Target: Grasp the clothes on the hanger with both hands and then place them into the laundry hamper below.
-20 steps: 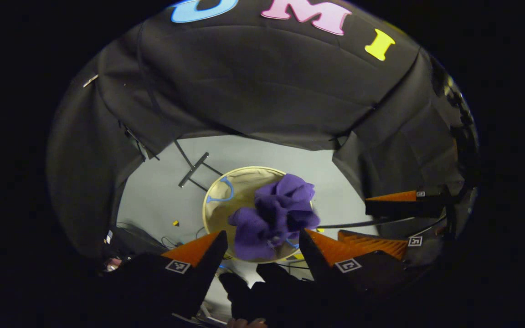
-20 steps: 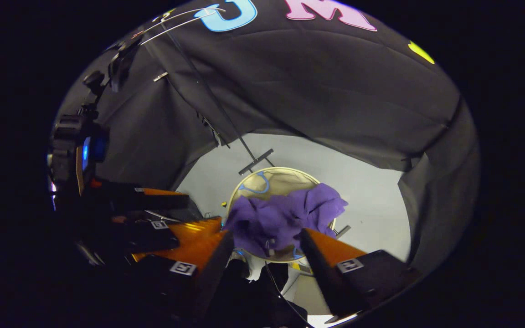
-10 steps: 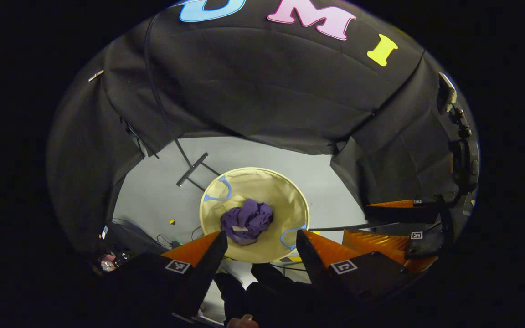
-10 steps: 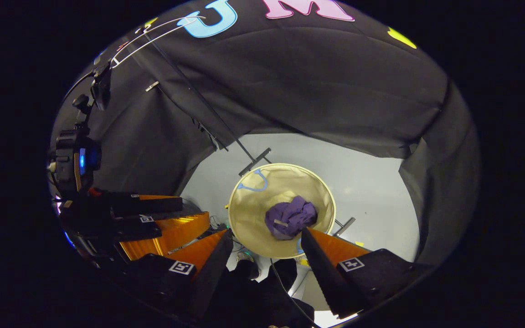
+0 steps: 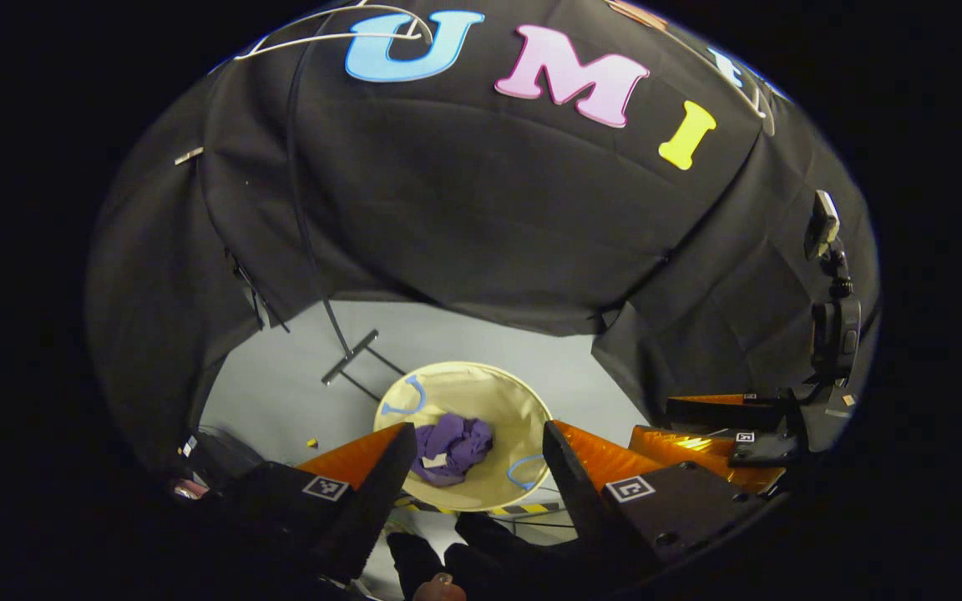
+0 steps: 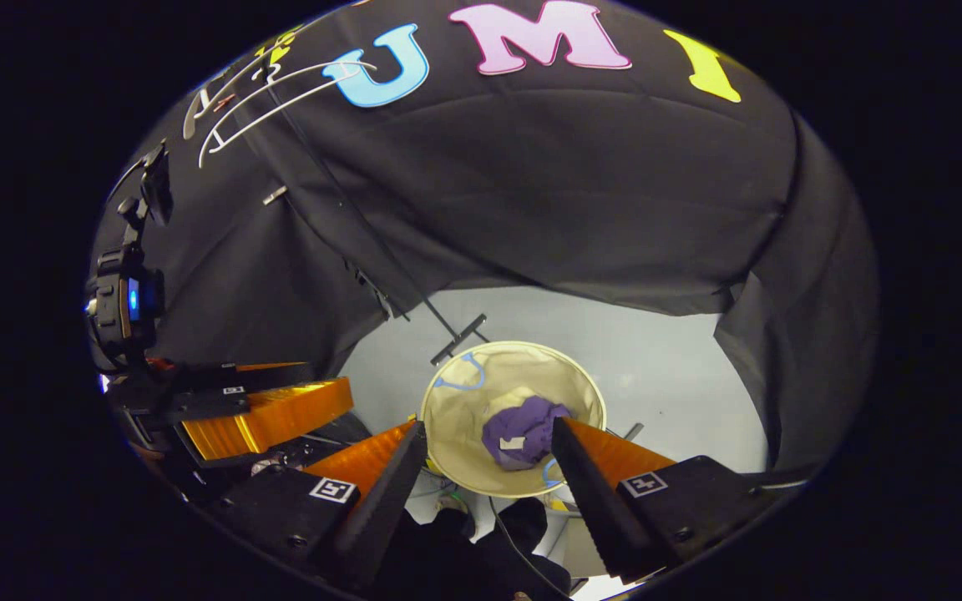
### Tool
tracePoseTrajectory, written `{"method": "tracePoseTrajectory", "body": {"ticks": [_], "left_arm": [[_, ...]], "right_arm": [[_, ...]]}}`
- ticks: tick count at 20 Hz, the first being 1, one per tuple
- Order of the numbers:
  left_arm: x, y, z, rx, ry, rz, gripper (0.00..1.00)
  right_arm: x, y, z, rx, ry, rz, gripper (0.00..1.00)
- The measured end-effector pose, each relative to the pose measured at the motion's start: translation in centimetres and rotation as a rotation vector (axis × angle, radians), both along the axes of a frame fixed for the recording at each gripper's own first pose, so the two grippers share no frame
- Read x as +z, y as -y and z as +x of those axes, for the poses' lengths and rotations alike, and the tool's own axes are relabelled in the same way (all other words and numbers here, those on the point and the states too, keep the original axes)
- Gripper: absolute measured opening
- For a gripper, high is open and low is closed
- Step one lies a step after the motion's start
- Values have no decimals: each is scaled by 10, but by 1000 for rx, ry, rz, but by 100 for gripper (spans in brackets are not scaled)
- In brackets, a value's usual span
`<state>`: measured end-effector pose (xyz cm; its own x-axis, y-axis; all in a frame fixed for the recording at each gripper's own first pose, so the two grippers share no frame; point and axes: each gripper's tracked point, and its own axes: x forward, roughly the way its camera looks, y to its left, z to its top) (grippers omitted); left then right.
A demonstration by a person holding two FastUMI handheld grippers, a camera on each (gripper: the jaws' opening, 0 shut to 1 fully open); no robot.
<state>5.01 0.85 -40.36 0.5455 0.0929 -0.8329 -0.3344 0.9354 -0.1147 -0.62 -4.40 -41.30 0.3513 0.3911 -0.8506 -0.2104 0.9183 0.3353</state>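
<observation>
In the left gripper view, black cloth walls close round a pale grey floor point(image 5: 297, 401). On that floor stands a round cream laundry hamper point(image 5: 523, 417) with blue handles. A crumpled purple garment point(image 5: 452, 446) lies at the bottom of the hamper, with a small white tag on it. The left gripper point(image 5: 474, 455) is high above the hamper, its fingers spread wide and holding nothing. A thin black stand pole point(image 5: 301, 209) rises from a cross foot on the floor beside the hamper, and white wire hangers point(image 5: 322, 37) hang at its top. The right gripper point(image 5: 719, 438) shows at the right edge.

In the right gripper view, the same grey floor point(image 6: 665, 367) and black walls appear. The hamper point(image 6: 456, 409) sits below, the purple garment point(image 6: 523, 430) inside it. The right gripper point(image 6: 489, 451) hangs well above, its fingers far apart and empty. The left gripper point(image 6: 255, 409) shows at the left, also open with nothing in it. White hangers point(image 6: 272, 83) hang bare near the top left.
</observation>
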Motion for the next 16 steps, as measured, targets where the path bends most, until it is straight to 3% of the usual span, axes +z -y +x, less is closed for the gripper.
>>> {"method": "tracePoseTrajectory", "body": {"ticks": [7,8,13,16], "left_arm": [[101,-34,-31,-147,207,84,96],[119,-41,-34,-160,255,90,92],[232,-59,-42,-204,549,132,95],[311,-43,-60,-230,750,158,95]], "right_arm": [[82,-47,-16,-122,190,13,99],[102,-51,-13,-150,242,23,99],[218,-48,-9,-315,568,8,99],[300,-40,-24,-404,770,5,98]]}}
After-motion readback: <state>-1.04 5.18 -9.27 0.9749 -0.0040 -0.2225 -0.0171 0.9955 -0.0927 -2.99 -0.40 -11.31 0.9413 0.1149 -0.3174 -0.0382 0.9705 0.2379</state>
